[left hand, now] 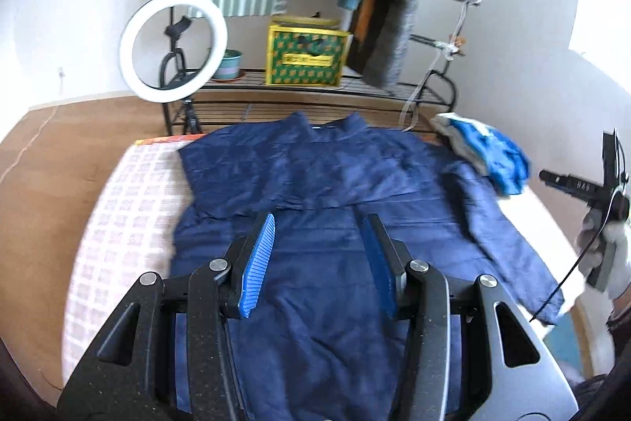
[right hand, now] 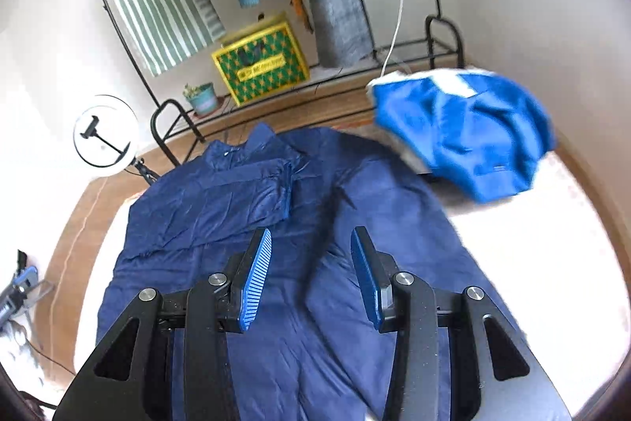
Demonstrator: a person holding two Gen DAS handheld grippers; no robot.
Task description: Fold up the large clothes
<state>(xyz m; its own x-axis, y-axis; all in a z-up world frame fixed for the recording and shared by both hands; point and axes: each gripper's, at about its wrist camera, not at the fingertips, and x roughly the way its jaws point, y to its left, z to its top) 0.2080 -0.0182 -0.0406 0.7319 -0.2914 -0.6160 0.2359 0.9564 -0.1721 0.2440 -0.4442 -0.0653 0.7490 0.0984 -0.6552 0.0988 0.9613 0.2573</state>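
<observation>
Garment: a navy jacket [left hand: 315,192] lies spread on a pale checked bed cover [left hand: 122,208], collar toward 12 o'clock in both views; one sleeve is already folded across the chest, the other sleeve [left hand: 508,247] runs out toward 4 o'clock in the left wrist view.
Left gripper [left hand: 319,263]: jaws apart, nothing between the blue pads, held above the jacket's lower half.
Right gripper [right hand: 311,275]: jaws apart and empty, above the jacket's middle; a dark crease runs up from between them toward 12 o'clock.
Step in hand: judged, taking up the outstretched sleeve to fold it inward.
Doing it well: pinch the cuff and the shoulder seam, lift just clear of the cloth, lay the sleeve flat across the first one, and press out wrinkles before the hem comes up.
Neighbour: a bright blue and white garment [right hand: 465,129] lies crumpled at 2 o'clock, its edge just beside the jacket's shoulder; keep the sleeve from dragging it.
Containers: a yellow and green patterned box [left hand: 305,56] on the rack's lower shelf [left hand: 299,97] at 12 o'clock, contents hidden; a small plant pot [right hand: 203,99] beside it holds a plant.
Further out: ring light [left hand: 173,46] at 10 o'clock; hanging clothes above.
</observation>
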